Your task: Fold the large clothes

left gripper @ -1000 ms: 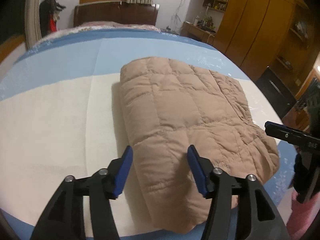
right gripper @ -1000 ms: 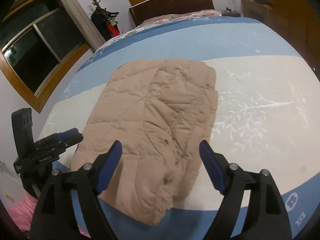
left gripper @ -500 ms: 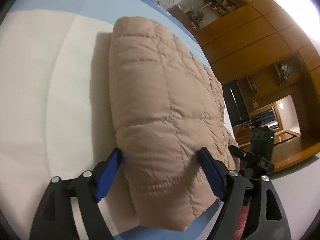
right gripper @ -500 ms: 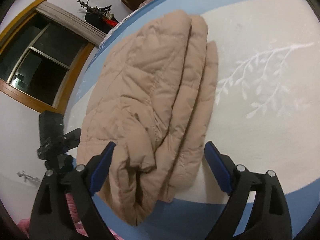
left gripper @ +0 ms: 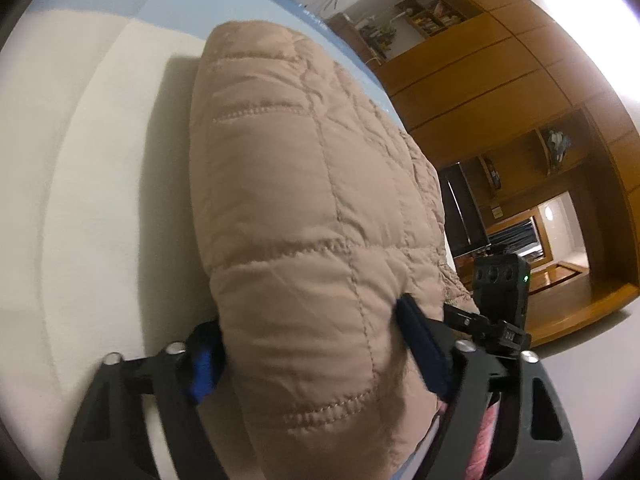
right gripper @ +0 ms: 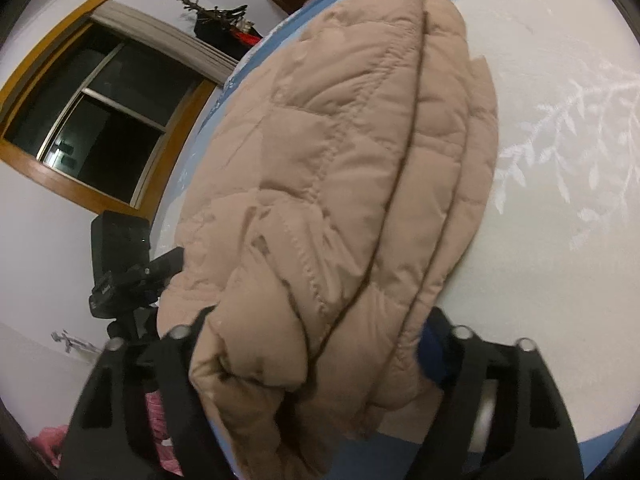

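A folded tan quilted down jacket (left gripper: 304, 208) lies on a bed covered by a cream and pale blue bedspread (left gripper: 80, 184). In the left wrist view, the left tool (left gripper: 308, 344) has its two blue-padded fingers pressed into the near end of the jacket, one on each side, clenched on the puffy bundle at 6 o'clock. The jacket stretches away toward 12 o'clock, with cream bedspread at 9 o'clock and a blue band along the far edge. At 3 o'clock stand warm orange-brown wooden cabinets (left gripper: 500, 92) with open shelves, a dark screen and a lit doorway beyond. The other tool's black body shows at 4 o'clock, touching the jacket's right edge.

In the right wrist view, the right tool (right gripper: 316, 344) likewise grips the jacket's (right gripper: 340, 168) near end, where several stacked layers bulge between its fingers. The bedspread (right gripper: 560, 160) at 3 o'clock carries a white branch-and-leaf pattern. At 9 o'clock is a dark window (right gripper: 100, 120) in a wooden frame with a pale curtain above it. The left tool's black body sits at 8 o'clock beside the jacket. Pink fabric (right gripper: 156, 412) shows at 7 o'clock, below the bed edge.
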Available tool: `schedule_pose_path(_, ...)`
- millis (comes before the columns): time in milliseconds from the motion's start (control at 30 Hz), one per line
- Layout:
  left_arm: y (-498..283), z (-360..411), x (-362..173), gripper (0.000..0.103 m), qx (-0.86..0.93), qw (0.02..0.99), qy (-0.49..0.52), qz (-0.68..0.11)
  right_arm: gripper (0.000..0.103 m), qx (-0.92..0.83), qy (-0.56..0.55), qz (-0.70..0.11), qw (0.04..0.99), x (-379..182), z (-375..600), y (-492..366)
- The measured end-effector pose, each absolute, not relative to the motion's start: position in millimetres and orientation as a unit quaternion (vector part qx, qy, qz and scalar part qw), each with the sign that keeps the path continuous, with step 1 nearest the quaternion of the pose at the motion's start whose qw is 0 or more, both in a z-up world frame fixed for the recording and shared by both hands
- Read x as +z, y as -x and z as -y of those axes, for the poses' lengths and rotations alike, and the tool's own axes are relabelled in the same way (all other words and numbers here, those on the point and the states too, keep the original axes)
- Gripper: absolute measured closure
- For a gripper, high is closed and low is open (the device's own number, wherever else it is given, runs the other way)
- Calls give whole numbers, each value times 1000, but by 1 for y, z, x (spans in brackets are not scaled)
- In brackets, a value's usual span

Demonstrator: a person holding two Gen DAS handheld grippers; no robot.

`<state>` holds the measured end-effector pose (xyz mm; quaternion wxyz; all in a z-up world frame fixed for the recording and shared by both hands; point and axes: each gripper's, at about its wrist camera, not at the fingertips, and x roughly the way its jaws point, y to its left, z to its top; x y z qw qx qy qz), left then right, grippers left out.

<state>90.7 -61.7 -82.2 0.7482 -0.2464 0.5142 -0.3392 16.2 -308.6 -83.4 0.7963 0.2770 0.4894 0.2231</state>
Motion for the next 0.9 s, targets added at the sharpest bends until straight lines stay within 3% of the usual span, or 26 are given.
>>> schedule_pose_path(67,-87,63,-76,38,-339,759,237,-503,47,225,-258,-476,810,-76,306,-14)
schedule_pose_path(233,-79,63,-58,46,-340,784,217,-472,56,212,-172,-452,849,-47,281,-12)
schedule_pose_path(633,-120,20,-10,47,-297,851,202,-383,59,243,-90,-398,880,8,220,-111)
schedule_pose_path(900,-189,-27,-15,47,-247,873,200,-371,59,264,-96,-425,860,-11,193,-215)
